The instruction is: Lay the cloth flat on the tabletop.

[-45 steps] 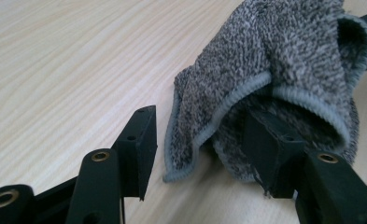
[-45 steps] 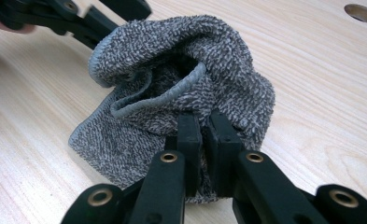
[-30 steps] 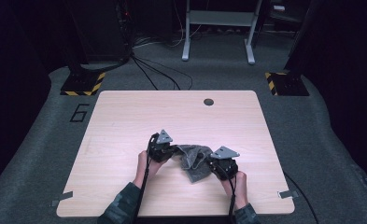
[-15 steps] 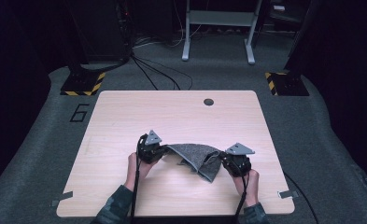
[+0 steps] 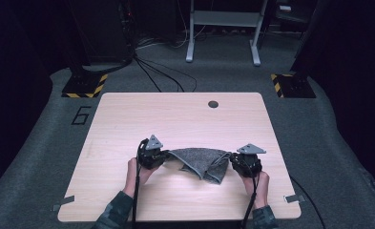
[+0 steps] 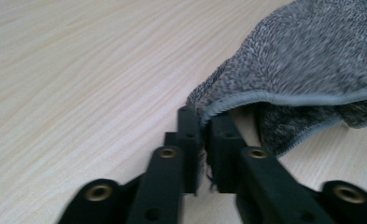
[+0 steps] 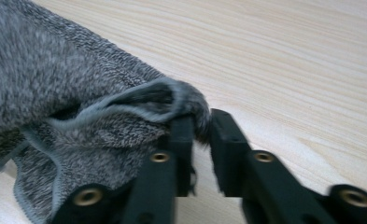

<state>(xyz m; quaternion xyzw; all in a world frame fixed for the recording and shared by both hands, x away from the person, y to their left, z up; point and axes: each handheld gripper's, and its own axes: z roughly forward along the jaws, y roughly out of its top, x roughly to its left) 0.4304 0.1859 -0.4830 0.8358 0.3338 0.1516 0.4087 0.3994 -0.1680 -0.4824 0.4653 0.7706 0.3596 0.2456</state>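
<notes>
A grey knitted cloth (image 5: 199, 162) lies stretched across the near middle of the wooden table (image 5: 175, 114), folded over on itself toward the right. My left gripper (image 5: 162, 157) is at the cloth's left end. In the left gripper view its jaws (image 6: 202, 116) have just been opening a little, and the pads still pinch the hem of the cloth (image 6: 302, 60). My right gripper (image 5: 233, 162) is at the cloth's right end. Its jaws (image 7: 201, 119) have just been opening, with a gap between them. A bunched corner of the cloth (image 7: 55, 79) sits loosely at their tips.
A round cable hole (image 5: 213, 104) is in the table's far side. Two tape strips (image 5: 63, 204) mark the near corners. Beyond the table, cables (image 5: 161, 76) run over grey carpet to a white stand (image 5: 223, 33) and yellow-black striped bases (image 5: 85, 86).
Both hands have moved apart, left going left and right going right, and have drawn the bunched cloth out into a wider strip. The right jaws show a gap now.
</notes>
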